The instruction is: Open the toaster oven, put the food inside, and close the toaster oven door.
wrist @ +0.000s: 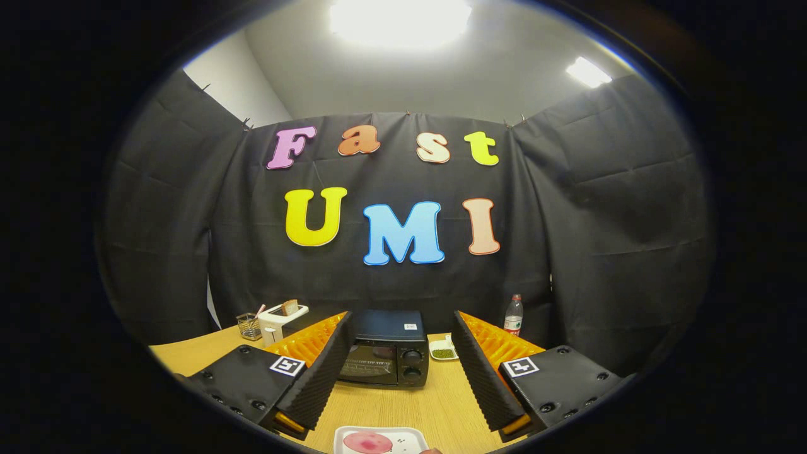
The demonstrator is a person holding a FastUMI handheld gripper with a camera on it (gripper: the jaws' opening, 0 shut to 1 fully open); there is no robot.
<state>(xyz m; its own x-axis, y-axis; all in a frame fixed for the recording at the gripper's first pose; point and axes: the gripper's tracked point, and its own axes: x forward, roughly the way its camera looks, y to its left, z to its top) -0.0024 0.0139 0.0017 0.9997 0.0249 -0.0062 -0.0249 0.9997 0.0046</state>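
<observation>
The gripper (pixel 397 372) has two wedge-shaped fingers (pixel 318 378) with ribbed inner pads, set wide apart. Each screw-fastened mounting block carries a square fiducial marker (pixel 287 365).

Gripper (pixel 399 366) spread wide, empty; toaster oven (pixel 386 348) beyond, closed.

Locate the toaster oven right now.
Gripper view: the toaster oven sits on the wooden table beyond the open gripper, framed between its fingers, door closed, with a small dish beside it.
</observation>
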